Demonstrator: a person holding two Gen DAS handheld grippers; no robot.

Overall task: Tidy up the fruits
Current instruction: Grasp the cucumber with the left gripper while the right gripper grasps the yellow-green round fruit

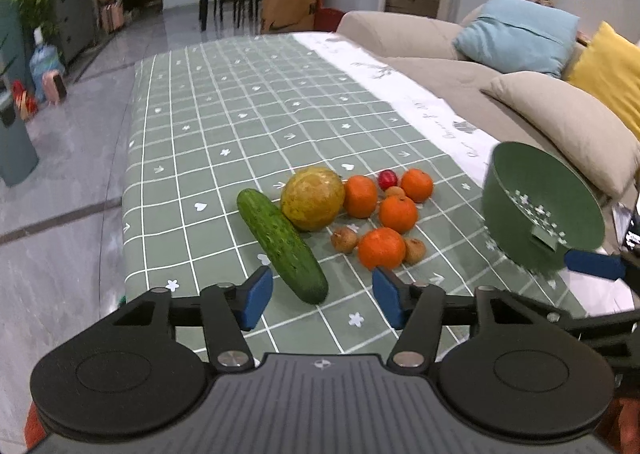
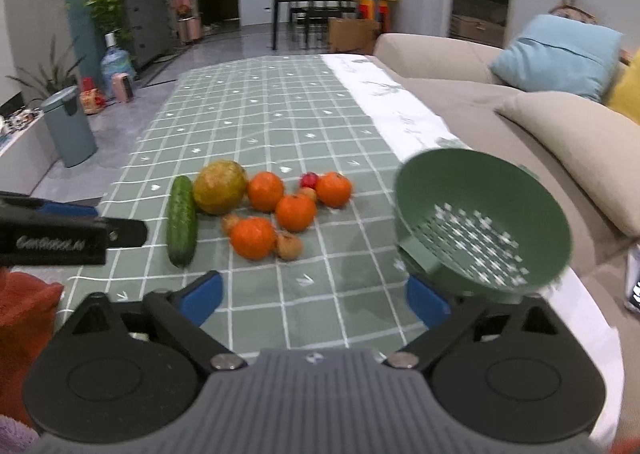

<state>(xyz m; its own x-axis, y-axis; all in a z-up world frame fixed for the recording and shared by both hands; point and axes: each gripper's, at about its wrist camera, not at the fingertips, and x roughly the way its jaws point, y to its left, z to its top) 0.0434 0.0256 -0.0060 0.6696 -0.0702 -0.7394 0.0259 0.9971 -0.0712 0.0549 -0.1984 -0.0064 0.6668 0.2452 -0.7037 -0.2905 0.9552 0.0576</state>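
Fruit pile (image 1: 372, 213) (oranges, a melon, small brown fruits, one red) sits on the green checked cloth (image 1: 224, 121) just ahead of the left gripper (image 1: 322, 300), cucumber (image 1: 282, 246) reaching between its spread-apart fingers. Green colander (image 2: 482, 219) hangs tilted over the right gripper (image 2: 316, 300)'s right finger; whether that finger pinches it, can't tell.

I count four round orange tangerines (image 2: 295, 212), one long green cucumber (image 2: 182, 221) and one big yellow-green round melon (image 2: 219, 186). Add three small brown wrinkled fruits (image 2: 289, 246), one small red fruit (image 2: 309, 180) and one green perforated plastic colander (image 2: 482, 221).
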